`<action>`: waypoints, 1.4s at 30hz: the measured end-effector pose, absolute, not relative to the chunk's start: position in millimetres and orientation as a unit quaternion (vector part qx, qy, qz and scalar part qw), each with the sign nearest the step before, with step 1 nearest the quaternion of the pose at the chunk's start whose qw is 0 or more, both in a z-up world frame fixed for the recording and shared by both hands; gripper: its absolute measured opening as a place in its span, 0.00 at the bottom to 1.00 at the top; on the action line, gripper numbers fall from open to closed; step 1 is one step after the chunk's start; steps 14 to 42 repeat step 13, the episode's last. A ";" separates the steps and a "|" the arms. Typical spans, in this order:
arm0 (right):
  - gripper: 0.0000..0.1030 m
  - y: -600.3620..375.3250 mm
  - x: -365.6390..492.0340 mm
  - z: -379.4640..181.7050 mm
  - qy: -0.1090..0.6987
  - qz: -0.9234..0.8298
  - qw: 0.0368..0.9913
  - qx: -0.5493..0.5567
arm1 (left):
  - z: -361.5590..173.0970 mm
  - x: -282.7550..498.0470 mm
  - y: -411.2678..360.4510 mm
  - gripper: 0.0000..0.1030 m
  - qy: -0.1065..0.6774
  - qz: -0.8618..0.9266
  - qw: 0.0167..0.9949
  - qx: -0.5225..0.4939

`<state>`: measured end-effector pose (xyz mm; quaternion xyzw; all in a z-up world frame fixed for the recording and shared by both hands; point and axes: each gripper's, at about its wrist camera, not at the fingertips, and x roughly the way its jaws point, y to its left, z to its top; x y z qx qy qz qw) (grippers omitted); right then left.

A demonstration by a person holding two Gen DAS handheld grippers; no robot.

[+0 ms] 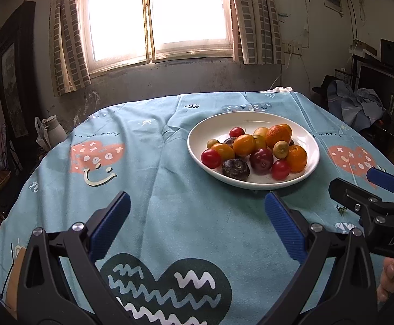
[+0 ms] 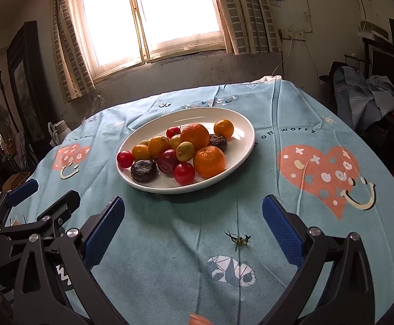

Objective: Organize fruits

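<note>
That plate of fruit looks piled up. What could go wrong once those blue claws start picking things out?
The fruits touch one another in the white plate, so pulling out an orange may set the round cherry tomato beside it rolling, perhaps over the low rim. The open right gripper might squash a soft tomato if it closes hard. The wrinkled tablecloth could snag and shift under the plate if a finger drags on it.

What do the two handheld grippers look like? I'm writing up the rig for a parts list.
Both match: the left gripper and right gripper have black angular plastic frames with triangular cutouts, silver round bolt heads at the pivots, and blue ribbed pads lining the jaws. White lettering "DAS" marks the right one's body. No cables or sleeves show.
</note>
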<state>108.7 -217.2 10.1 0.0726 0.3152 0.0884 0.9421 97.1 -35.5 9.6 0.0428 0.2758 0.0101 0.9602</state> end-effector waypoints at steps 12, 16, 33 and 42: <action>0.99 -217.4 108.5 10.1 0.316 0.088 0.942 0.073 | 7.0 101.8 -34.0 0.98 0.289 0.005 0.956 0.044; 0.99 -217.6 108.7 10.0 0.315 0.088 0.942 0.073 | 6.9 102.5 -33.6 0.98 0.289 0.006 0.956 0.043; 0.99 -217.6 108.7 10.0 0.315 0.088 0.942 0.073 | 6.9 102.5 -33.6 0.98 0.289 0.006 0.956 0.043; 0.99 -217.6 108.7 10.0 0.315 0.088 0.942 0.073 | 6.9 102.5 -33.6 0.98 0.289 0.006 0.956 0.043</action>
